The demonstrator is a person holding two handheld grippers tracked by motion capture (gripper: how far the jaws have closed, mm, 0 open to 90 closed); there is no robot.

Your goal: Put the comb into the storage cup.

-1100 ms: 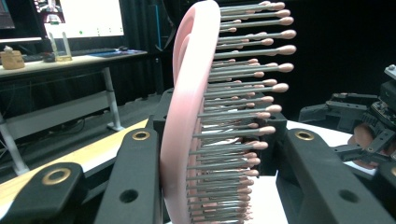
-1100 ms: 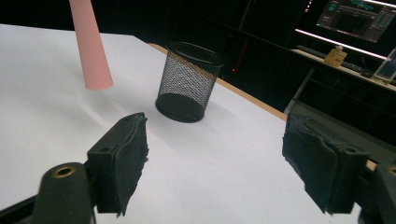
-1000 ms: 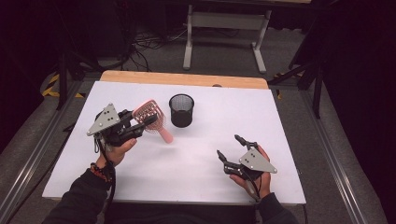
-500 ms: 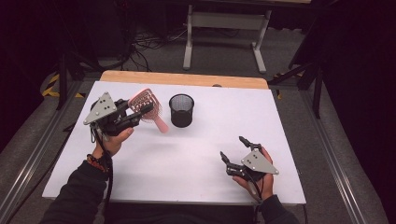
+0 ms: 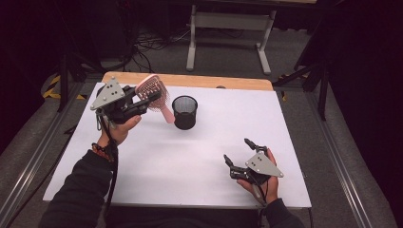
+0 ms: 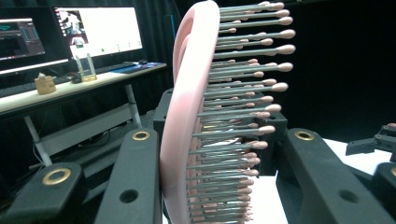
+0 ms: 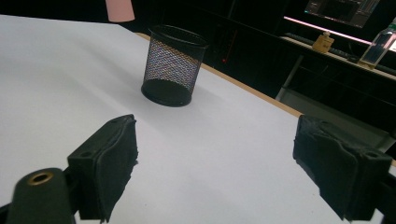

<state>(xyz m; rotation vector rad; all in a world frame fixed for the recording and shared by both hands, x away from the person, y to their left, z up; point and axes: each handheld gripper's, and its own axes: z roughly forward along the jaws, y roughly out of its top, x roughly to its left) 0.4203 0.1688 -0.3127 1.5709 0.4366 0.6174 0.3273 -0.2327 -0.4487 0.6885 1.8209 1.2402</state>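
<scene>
Left gripper (image 5: 142, 102): jaws closed on the pink hairbrush (image 5: 153, 90), gripping its paddle head across back and bristle side, brush lifted clear of the table (image 5: 142, 161) at about ten o'clock on the sheet, handle hanging down toward the black mesh cup (image 5: 184, 111) just to its three o'clock. Hairbrush, handling: judged light, rigid plastic body, smooth back likely slippery, ball-tipped bristles (image 6: 243, 88) springy and yielding, so a head grip may creep; the narrow handle looks the firmer hold. Right gripper (image 5: 240, 154): at five o'clock on the table, jaws just opened wide, nothing between them, resting low and aimed toward the cup (image 7: 173, 65). Cup: upright, empty, near table centre.
</scene>
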